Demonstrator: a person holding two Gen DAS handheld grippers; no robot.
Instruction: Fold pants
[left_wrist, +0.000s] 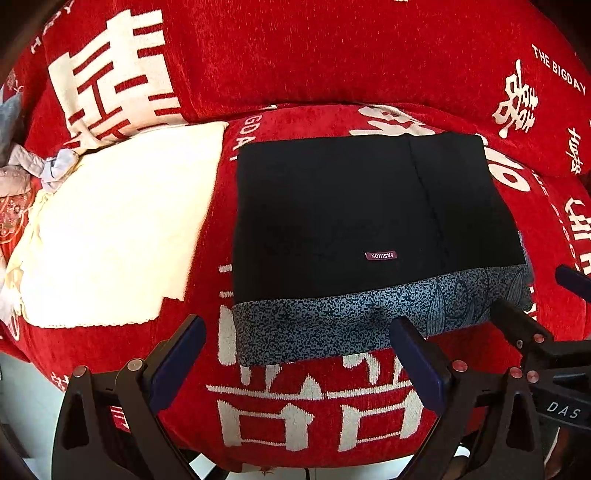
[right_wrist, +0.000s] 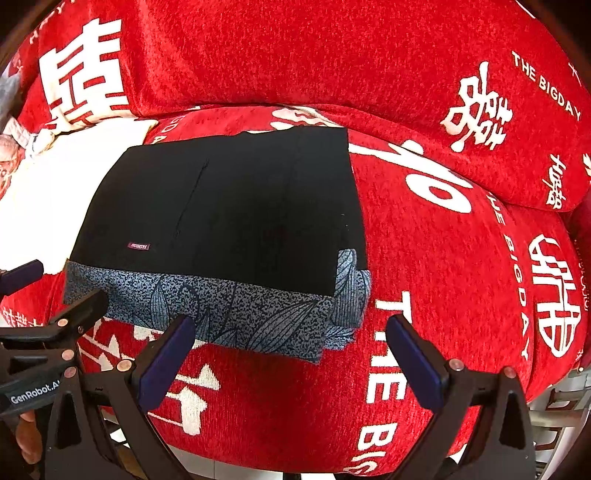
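Observation:
The pants (left_wrist: 354, 210) lie folded into a flat black rectangle on the red sofa seat, with a small "FASHION" label (left_wrist: 381, 255) and a blue-grey speckled leaf-print band (left_wrist: 369, 317) along the near edge. They also show in the right wrist view (right_wrist: 236, 214). My left gripper (left_wrist: 297, 332) is open and empty, just in front of the printed band. My right gripper (right_wrist: 290, 332) is open and empty, in front of the pants' near right corner. Each gripper shows at the edge of the other's view.
The red sofa seat (left_wrist: 295, 410) with white lettering carries the pants; red back cushions (right_wrist: 332, 55) rise behind. A cream cloth (left_wrist: 118, 229) lies left of the pants, with crumpled grey and pink clothing (left_wrist: 22, 166) at the far left. The seat's front edge and pale floor are just below the grippers.

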